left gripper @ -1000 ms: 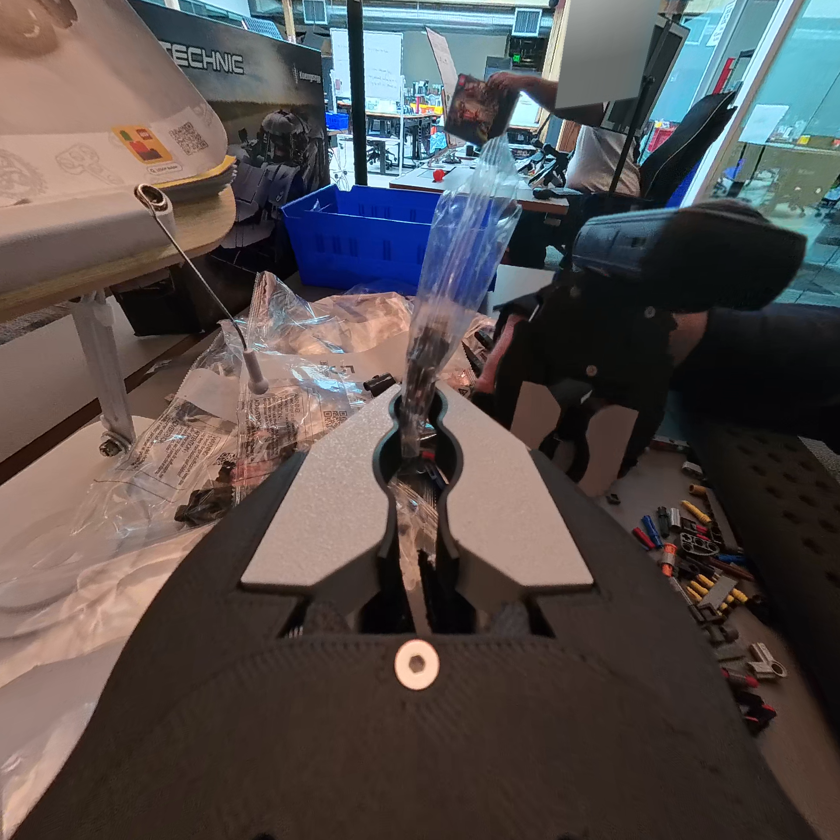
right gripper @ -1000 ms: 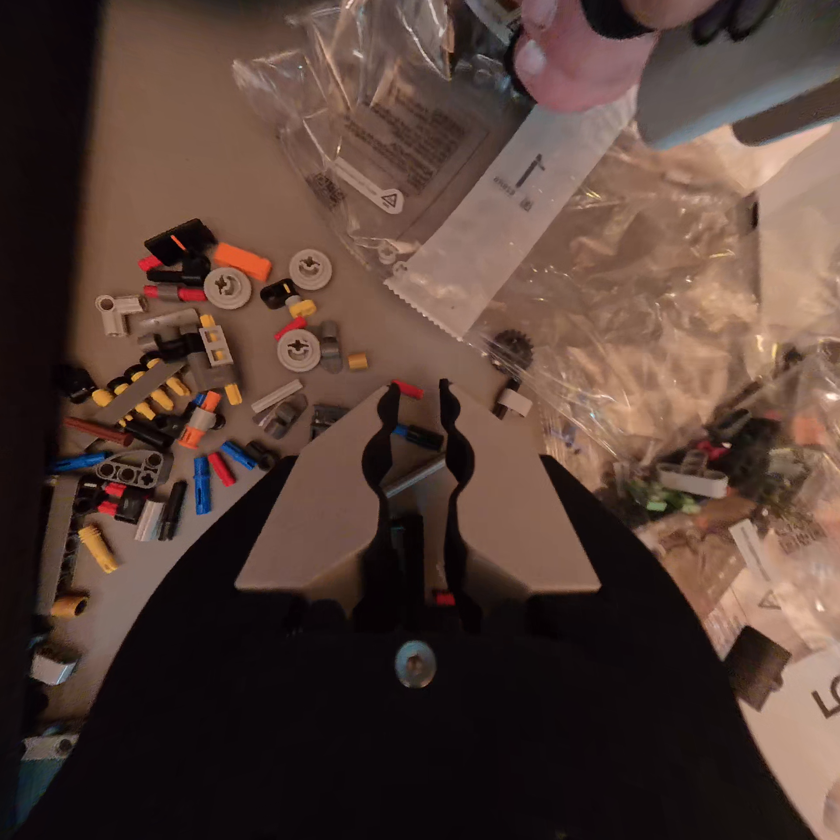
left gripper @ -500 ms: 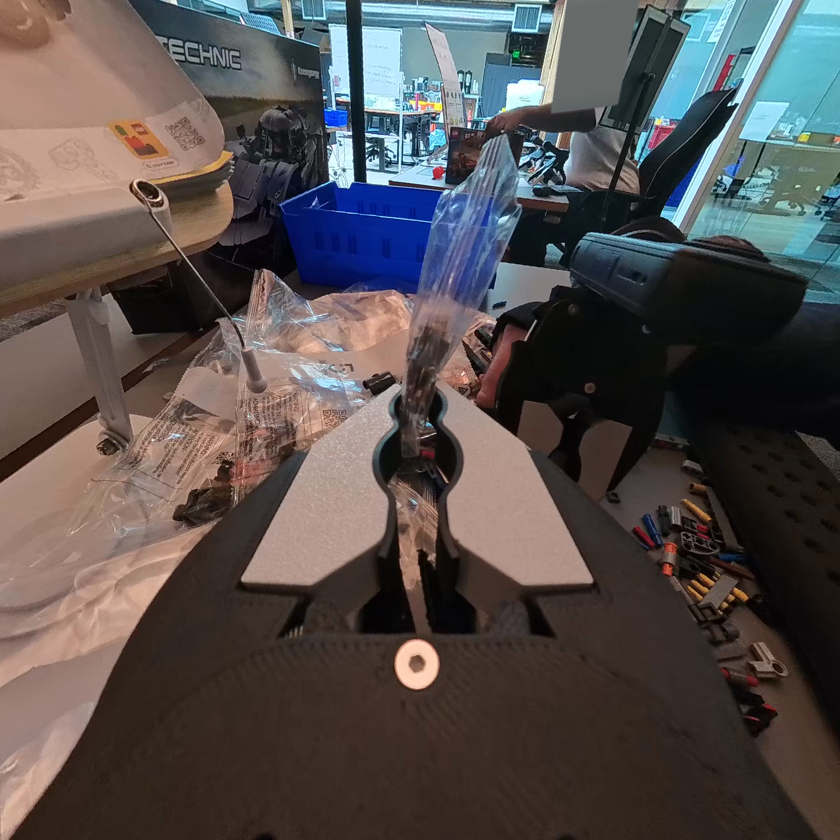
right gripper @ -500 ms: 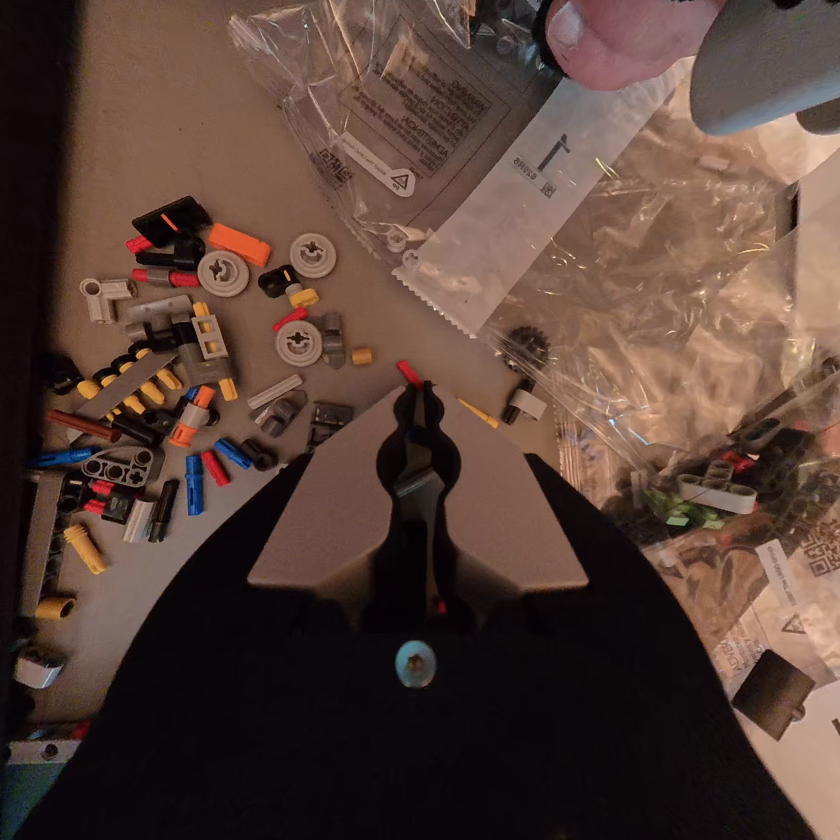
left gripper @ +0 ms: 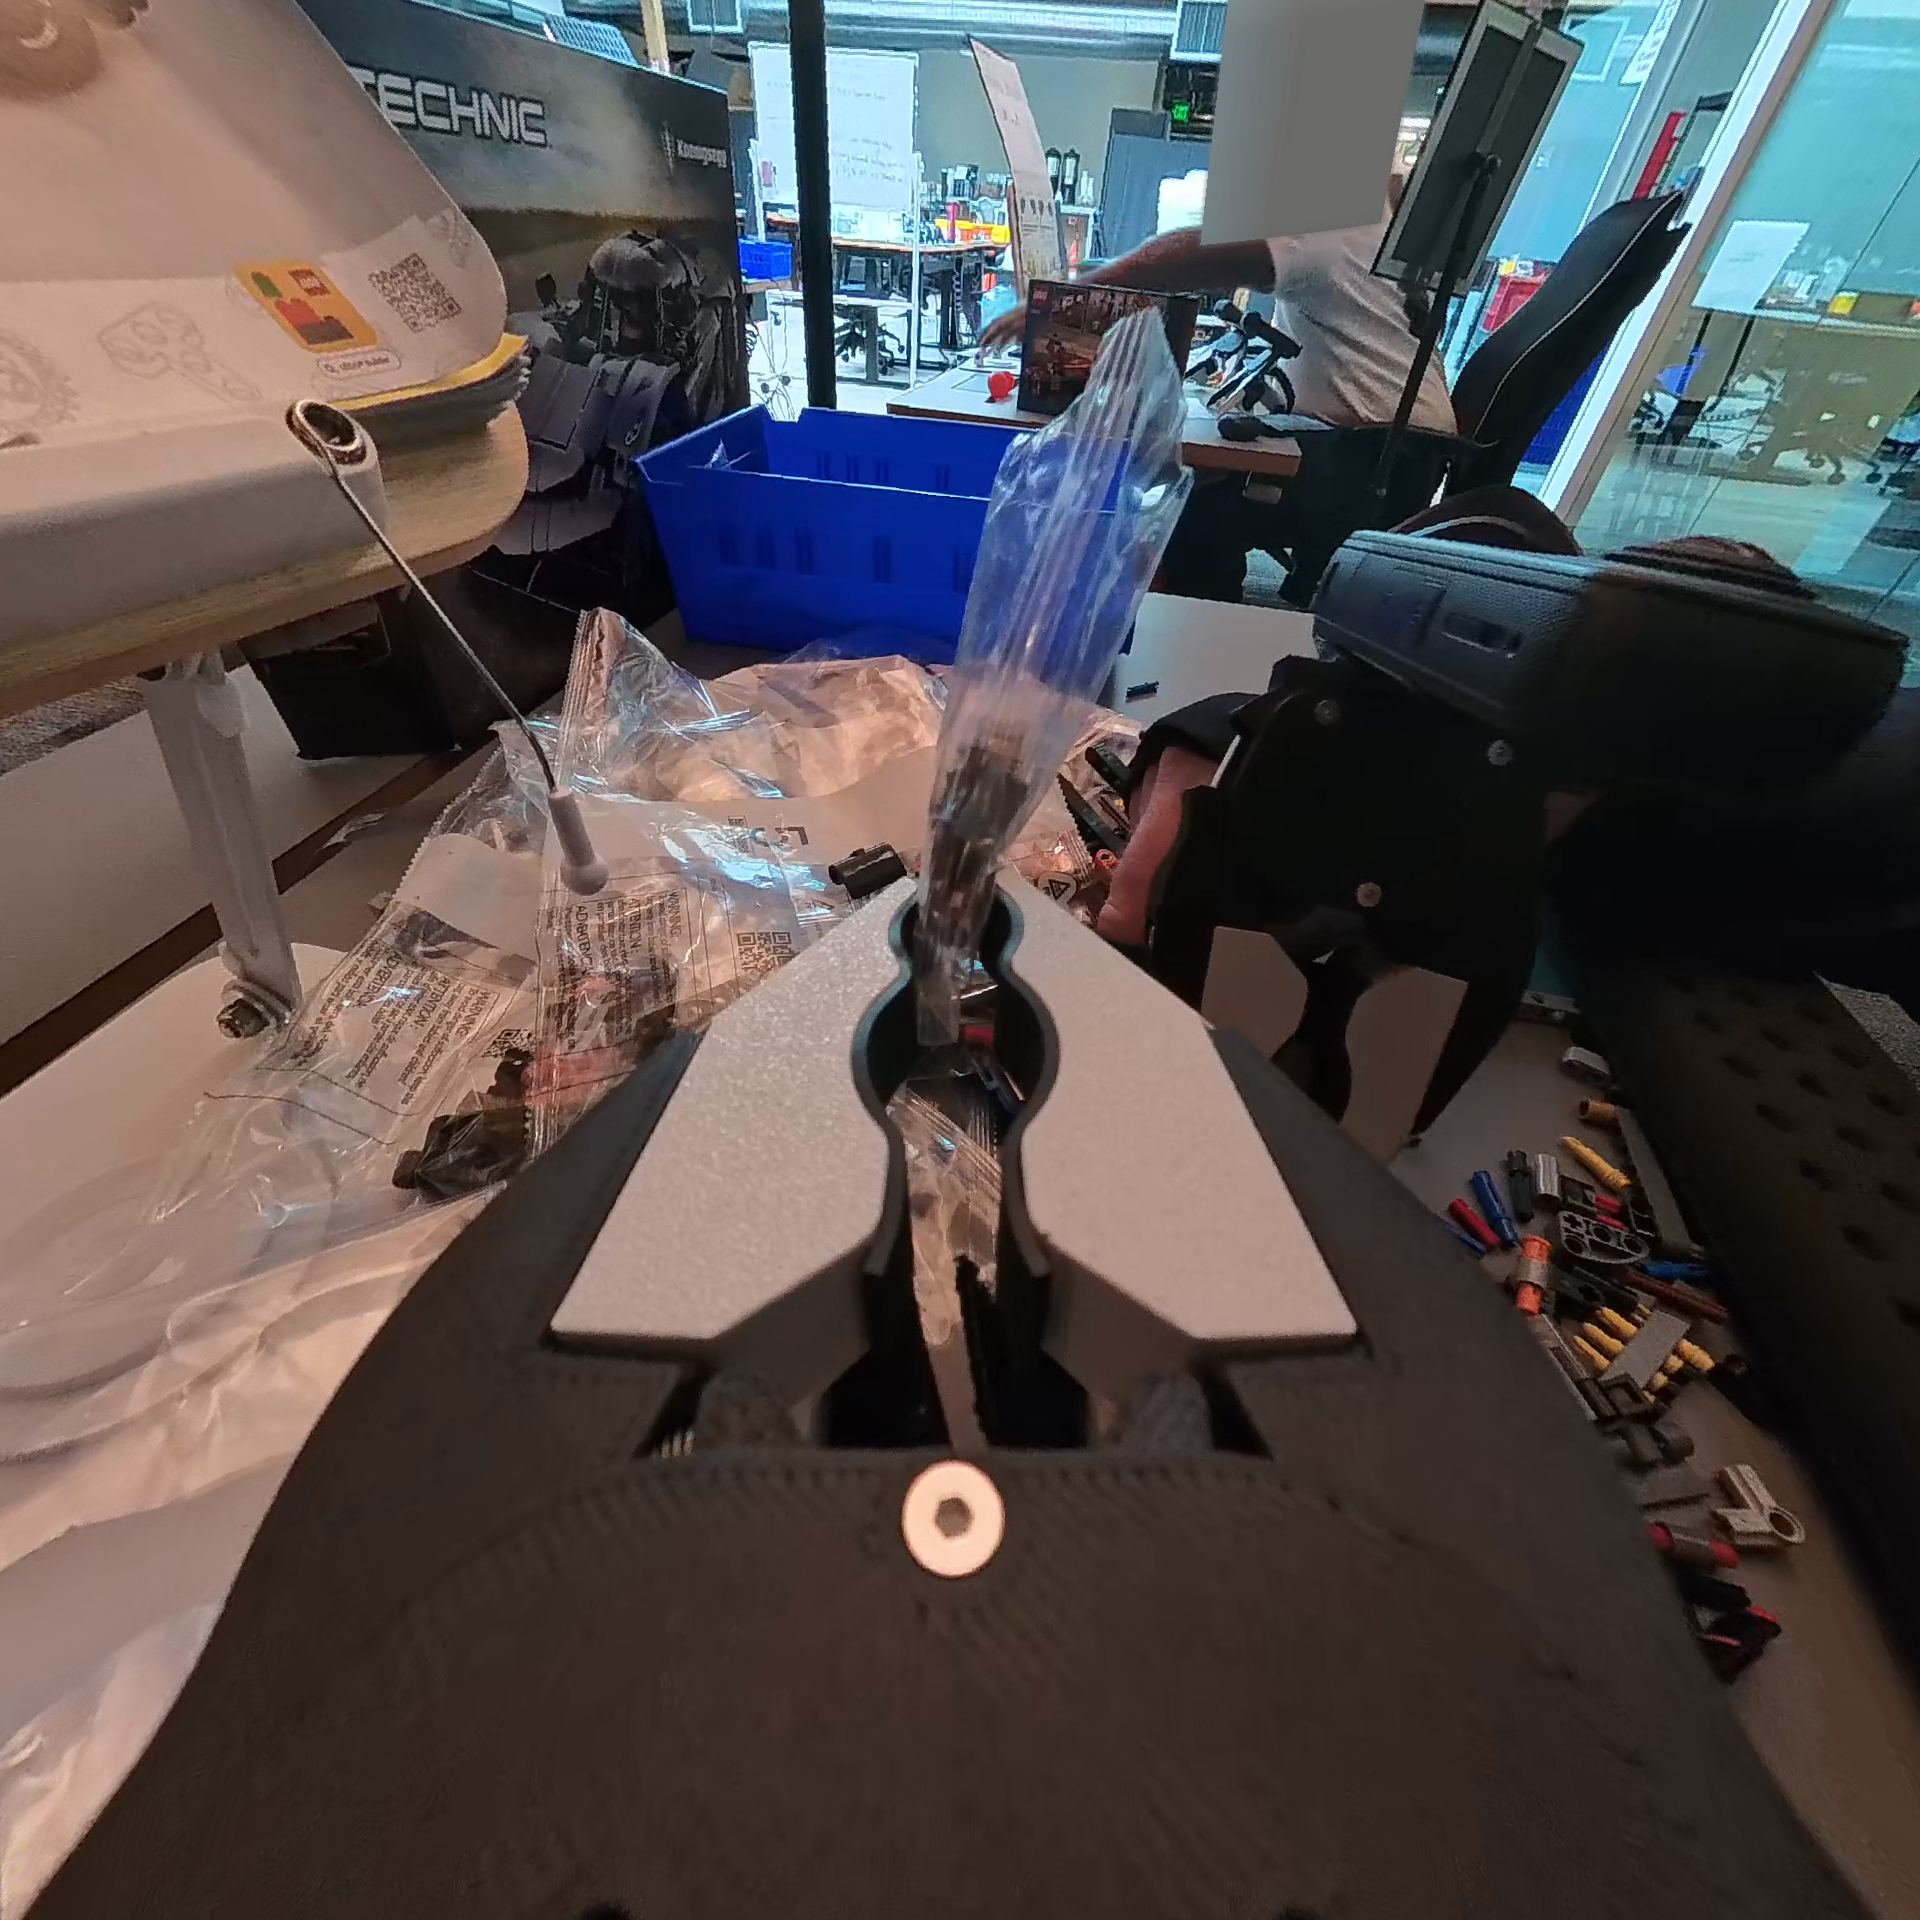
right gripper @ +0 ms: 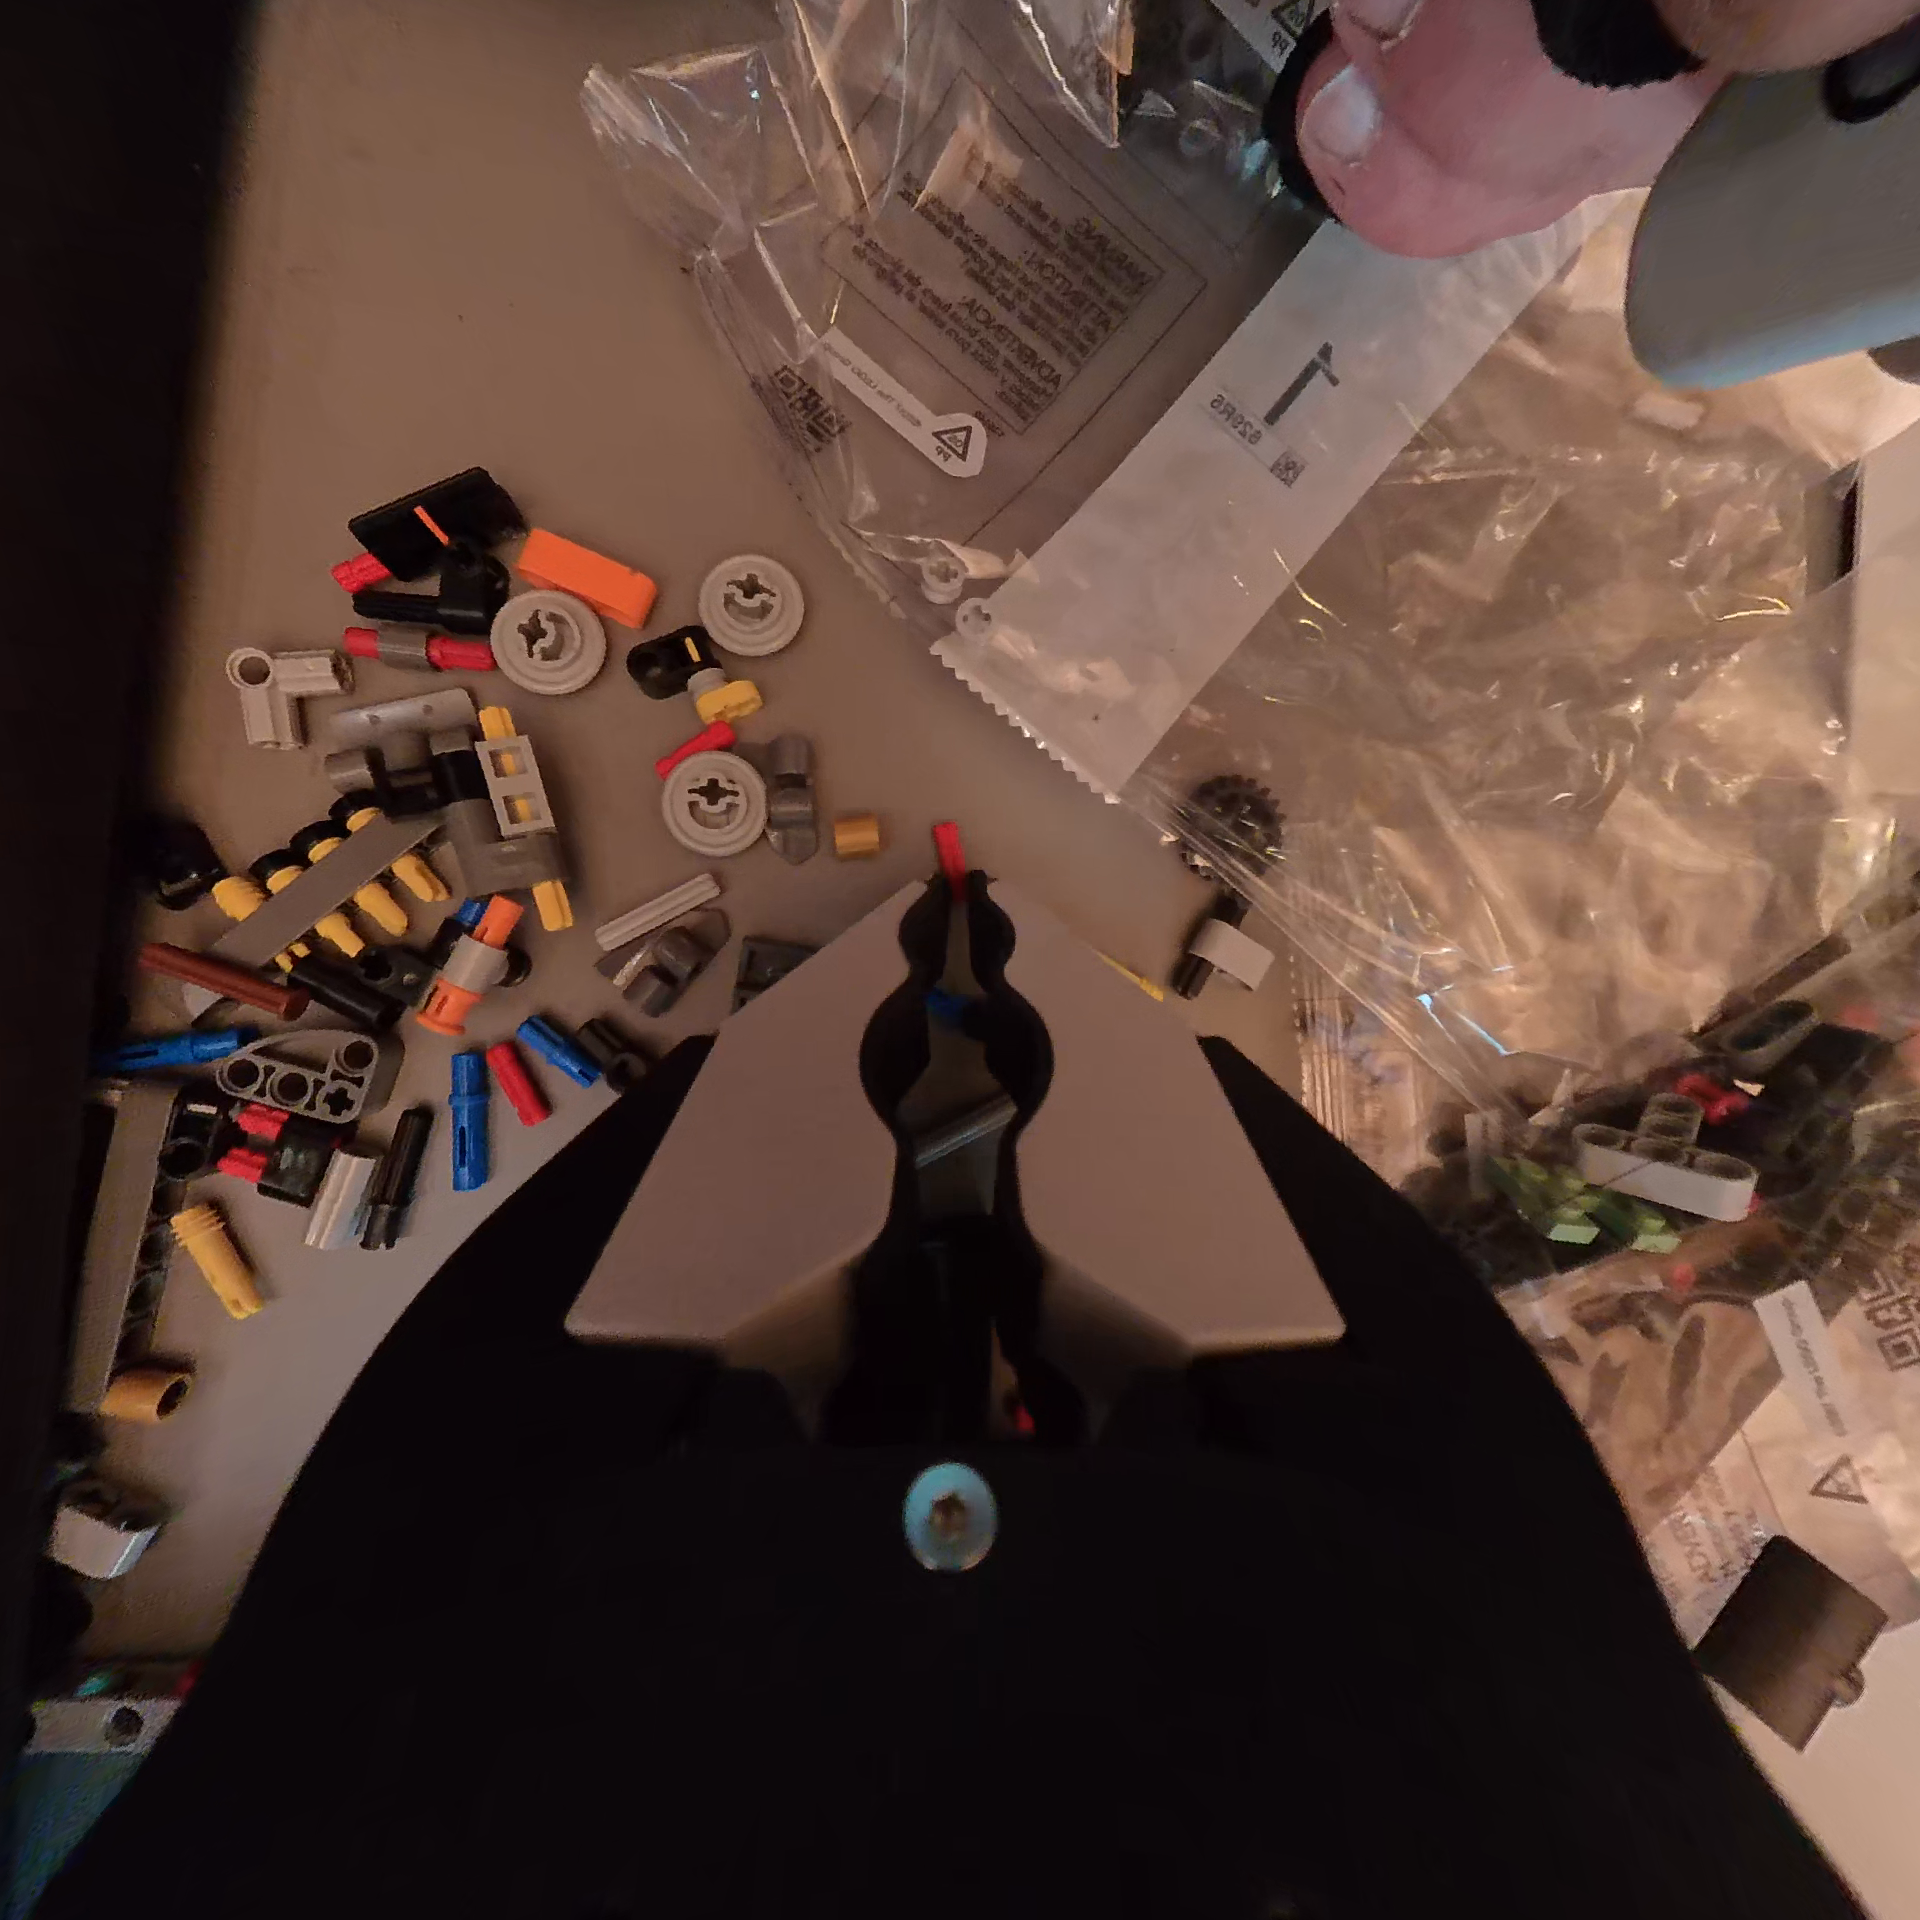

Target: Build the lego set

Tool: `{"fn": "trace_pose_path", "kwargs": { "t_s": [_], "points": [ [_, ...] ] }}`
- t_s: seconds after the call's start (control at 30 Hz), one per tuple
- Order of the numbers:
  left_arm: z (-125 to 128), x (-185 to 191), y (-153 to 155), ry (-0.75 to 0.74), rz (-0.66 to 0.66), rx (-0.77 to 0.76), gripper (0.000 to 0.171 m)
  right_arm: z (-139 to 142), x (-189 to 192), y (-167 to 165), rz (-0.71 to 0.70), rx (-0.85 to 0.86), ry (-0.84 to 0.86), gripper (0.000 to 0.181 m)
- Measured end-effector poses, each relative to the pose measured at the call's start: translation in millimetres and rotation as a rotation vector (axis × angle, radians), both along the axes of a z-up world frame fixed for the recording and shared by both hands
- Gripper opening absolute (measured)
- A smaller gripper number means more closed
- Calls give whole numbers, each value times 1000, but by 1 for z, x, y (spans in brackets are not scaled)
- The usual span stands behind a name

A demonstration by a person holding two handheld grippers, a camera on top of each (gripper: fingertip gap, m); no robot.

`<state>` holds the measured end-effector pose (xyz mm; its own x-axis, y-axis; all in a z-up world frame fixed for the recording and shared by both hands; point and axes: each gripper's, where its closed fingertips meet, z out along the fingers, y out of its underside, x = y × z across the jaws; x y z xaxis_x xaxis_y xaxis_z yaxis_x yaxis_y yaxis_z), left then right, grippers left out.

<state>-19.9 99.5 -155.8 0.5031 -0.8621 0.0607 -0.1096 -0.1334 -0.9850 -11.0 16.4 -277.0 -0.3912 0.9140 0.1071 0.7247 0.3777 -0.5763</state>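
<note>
My left gripper [left gripper: 956, 920] is shut on a clear plastic bag [left gripper: 1060, 582] of small dark parts, which stands upright out of the jaws. My right gripper [right gripper: 958, 896] points down at the table and is shut on a small red pin [right gripper: 948, 847] that pokes out past the tips. Loose lego pieces [right gripper: 468, 883] lie to its left: grey wheels, yellow, blue and red pins, grey beams. More clear part bags [right gripper: 1039, 312] lie to the upper right. The right gripper also shows in the left wrist view [left gripper: 1382, 1049], beside the loose pieces [left gripper: 1600, 1268].
A blue bin [left gripper: 831, 520] and the dark set box [left gripper: 582, 208] stand behind the bags. The instruction booklet [left gripper: 208, 260] rests on a raised stand at left. A black perforated board [left gripper: 1766, 1143] borders the pieces. A thumb [right gripper: 1455, 135] is at the top right. My right fingertips sit around 15 cm from my left ones.
My right gripper was open over the red pin and has closed on it. My left gripper still holds the bag in the same place. The person in the background has moved.
</note>
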Motion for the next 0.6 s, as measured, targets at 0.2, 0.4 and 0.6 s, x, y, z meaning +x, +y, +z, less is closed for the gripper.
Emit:
{"fn": "trace_pose_path", "kwargs": {
  "t_s": [0.2, 0.4, 0.6],
  "points": [
    [1, 0, 0, -1, 1, 1, 5, 5, 0, 4, -16, -1, 25, 0],
    [0, 0, 0, 3, -1, 0, 5, 38, -1, 21, -85, 26, 162, 0],
    [-8, 3, -1, 40, -11, -12, 5, 93, 2, 50, -204, 110, 392, 0]
  ]
}}
